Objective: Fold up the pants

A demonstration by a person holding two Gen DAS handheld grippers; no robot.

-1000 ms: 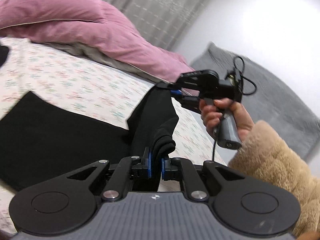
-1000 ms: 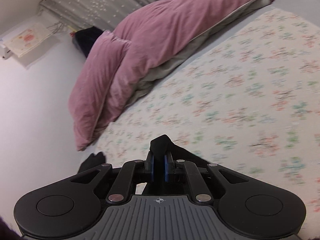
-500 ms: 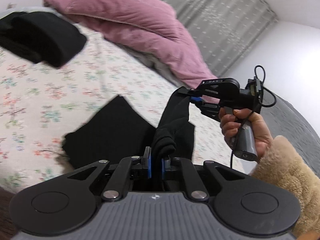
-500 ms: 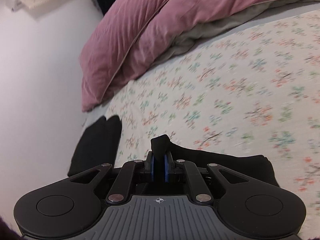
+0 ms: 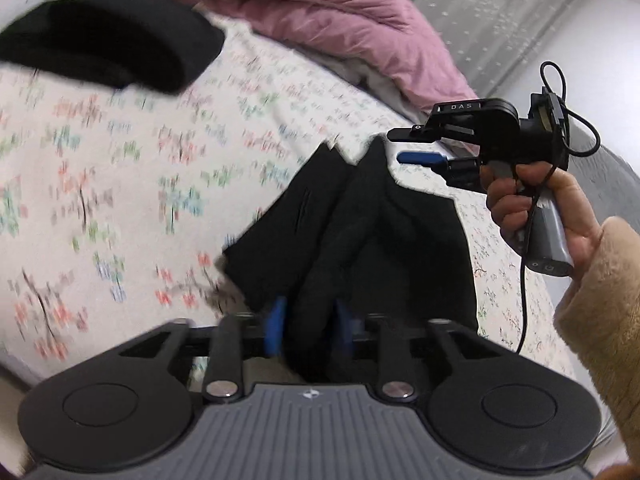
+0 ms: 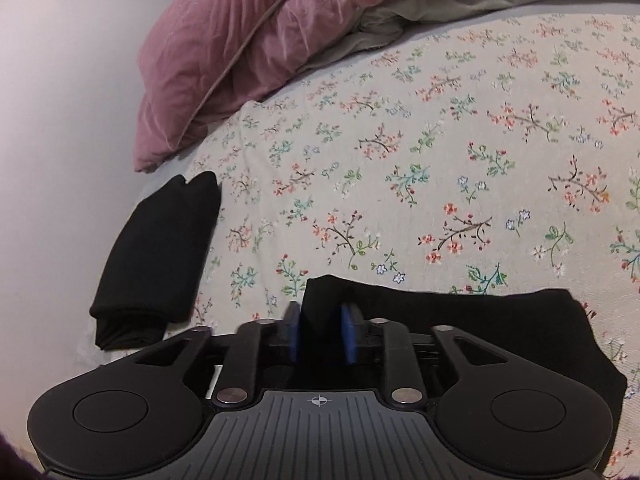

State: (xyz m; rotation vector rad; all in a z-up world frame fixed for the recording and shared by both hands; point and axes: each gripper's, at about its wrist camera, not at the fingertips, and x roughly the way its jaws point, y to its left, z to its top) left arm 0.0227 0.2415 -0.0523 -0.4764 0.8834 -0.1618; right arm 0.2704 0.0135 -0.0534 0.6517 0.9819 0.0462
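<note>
The black pants (image 5: 360, 240) are being released, folded, on the floral bedsheet (image 6: 440, 160); jaws of the left gripper (image 5: 308, 328) and right gripper (image 6: 320, 332) are opening around cloth.

bed with a flowery sheet (image 6: 460, 152), pink duvet (image 6: 256, 32) bunched at its far edge, plain white wall (image 6: 60, 120), grey curtain (image 5: 492, 12)

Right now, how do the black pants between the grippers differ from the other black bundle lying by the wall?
The black pants lie loosely folded at the near edge of the bed, a corner standing between the opening jaws of the right gripper; the black bundle lies apart, touched by nothing. The pants spread wide with ridges and creases; the bundle is a narrow, compact, tidy stack. Both are plain black cloth lying on the floral sheet.
</note>
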